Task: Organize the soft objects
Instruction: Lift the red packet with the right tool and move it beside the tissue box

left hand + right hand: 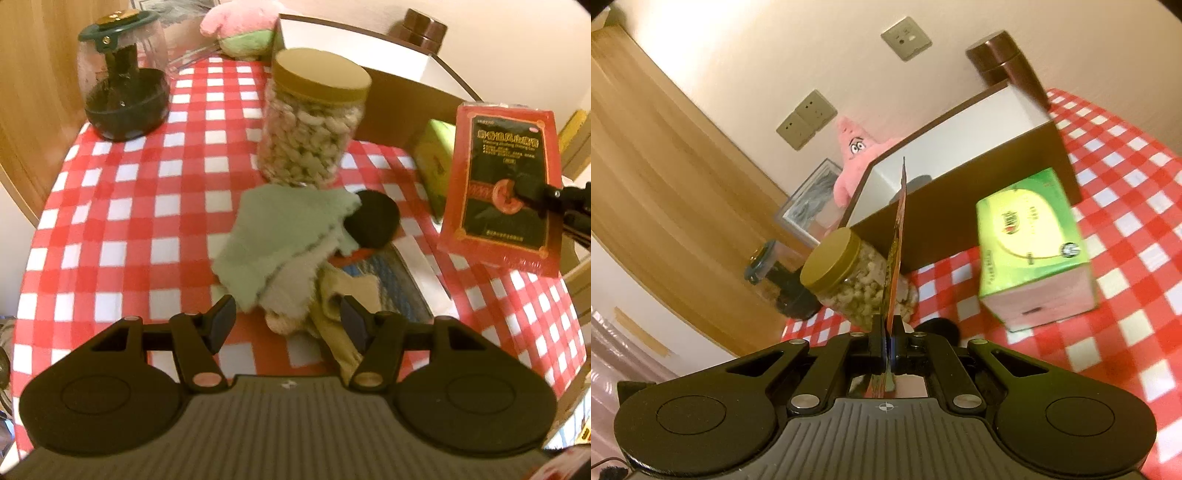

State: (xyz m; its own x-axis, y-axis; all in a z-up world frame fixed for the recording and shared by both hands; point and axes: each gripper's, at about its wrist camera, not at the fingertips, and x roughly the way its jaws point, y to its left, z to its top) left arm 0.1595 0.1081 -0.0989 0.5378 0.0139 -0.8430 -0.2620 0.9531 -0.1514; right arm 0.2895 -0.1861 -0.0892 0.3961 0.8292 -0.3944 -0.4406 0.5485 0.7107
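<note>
We see a red-and-white checked tablecloth (122, 206). On it stand a gold-lidded jar of nuts (314, 122), a dark-based glass container (123, 79) and a green box (1032, 243). A brown flask (1004, 66) stands behind. Wall sockets (807, 118) are visible.

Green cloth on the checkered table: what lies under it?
Under the green cloth a grey cloth sticks out, with beige fabric below that. A black round pad is partly tucked beneath. Anything further under is covered.
</note>
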